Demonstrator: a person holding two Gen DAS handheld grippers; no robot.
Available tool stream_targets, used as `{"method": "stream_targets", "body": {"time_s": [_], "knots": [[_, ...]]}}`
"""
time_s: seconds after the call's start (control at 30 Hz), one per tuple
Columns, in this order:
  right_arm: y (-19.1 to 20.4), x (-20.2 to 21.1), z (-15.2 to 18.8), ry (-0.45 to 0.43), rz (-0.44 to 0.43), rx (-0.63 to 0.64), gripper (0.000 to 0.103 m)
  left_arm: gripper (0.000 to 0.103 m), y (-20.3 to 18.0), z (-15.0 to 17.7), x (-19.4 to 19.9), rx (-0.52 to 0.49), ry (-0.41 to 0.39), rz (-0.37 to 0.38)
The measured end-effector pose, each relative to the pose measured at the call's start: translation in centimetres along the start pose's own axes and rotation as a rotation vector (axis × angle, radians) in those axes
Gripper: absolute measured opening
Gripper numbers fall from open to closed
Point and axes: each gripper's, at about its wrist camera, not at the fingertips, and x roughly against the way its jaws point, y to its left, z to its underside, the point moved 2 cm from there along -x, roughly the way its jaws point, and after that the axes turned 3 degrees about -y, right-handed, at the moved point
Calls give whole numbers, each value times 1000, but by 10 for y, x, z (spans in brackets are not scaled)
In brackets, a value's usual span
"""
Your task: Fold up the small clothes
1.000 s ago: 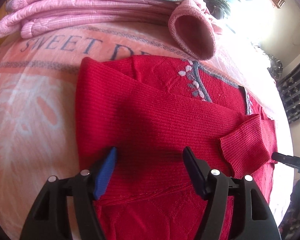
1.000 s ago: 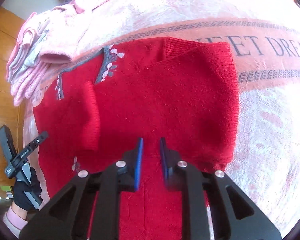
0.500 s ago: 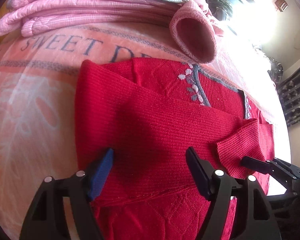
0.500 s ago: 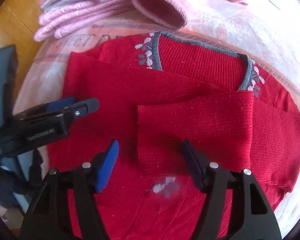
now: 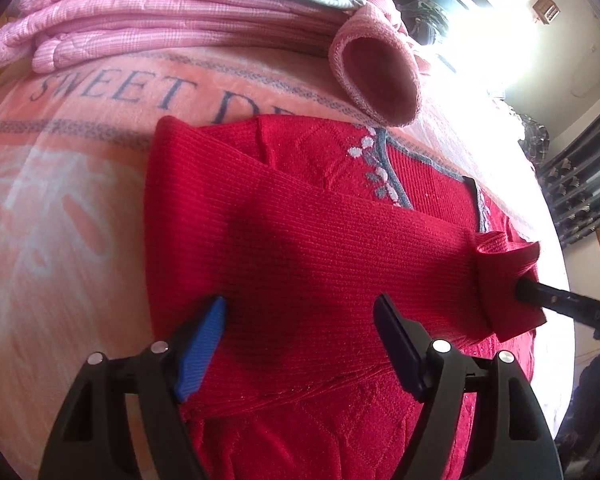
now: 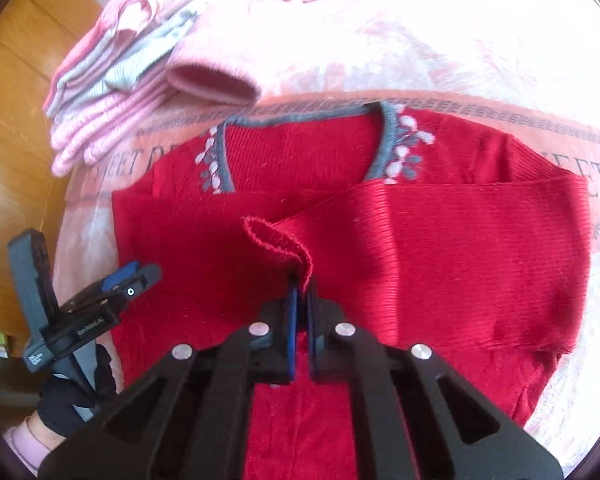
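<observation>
One sleeve cuff (image 6: 284, 244) pinched in right gripper (image 6: 301, 300), lifted off sweater (image 6: 460, 256).

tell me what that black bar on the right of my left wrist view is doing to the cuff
Observer: That bar is the right claw. It is shut on the edge of the red sweater's cuff, which is raised off the fabric.
Operator: is another sleeve folded in
Observer: Yes. A sleeve lies across the chest from the far side, just below the grey collar.
Operator: what's behind my claw
Observer: A black-gloved hand holds the handle of the left claw, off the sweater's edge.
</observation>
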Motion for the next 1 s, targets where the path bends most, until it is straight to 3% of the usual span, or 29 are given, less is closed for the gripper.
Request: {"method": "stream_targets", "body": {"time_s": [0.1, 0.23, 0.4, 0.57, 0.6, 0.63, 0.67, 0.77, 0.87, 1.0], "knots": [[-35, 18, -3, -20, 27, -61, 2, 76, 0, 1, 0, -6, -1, -3], [-76, 16, -2, -4, 135, -79, 7, 77, -5, 1, -2, -20, 5, -23], [-111, 18, 5, -26, 385, 33, 13, 76, -8, -5, 1, -1, 28, -45], [-126, 51, 16, -95, 354, 32, 13, 76, -24, -9, 22, -7, -33, -48], [-122, 55, 14, -109, 323, 38, 18, 76, -30, -8, 23, -23, -34, -44], [-122, 56, 12, -95, 291, 20, 34, 76, -37, -6, 21, -41, -28, -40], [-127, 54, 10, -73, 266, -19, 41, 76, -43, -4, 18, -59, -15, -36], [-149, 41, 2, -25, 167, -176, 42, 76, -56, 3, 4, -101, 27, -49], [-170, 34, 2, 0, 163, -222, 43, 76, -59, 10, -3, -101, 43, -59], [-178, 19, -6, 18, 68, -246, 60, 77, -59, 13, -8, -84, 48, -71]]}}
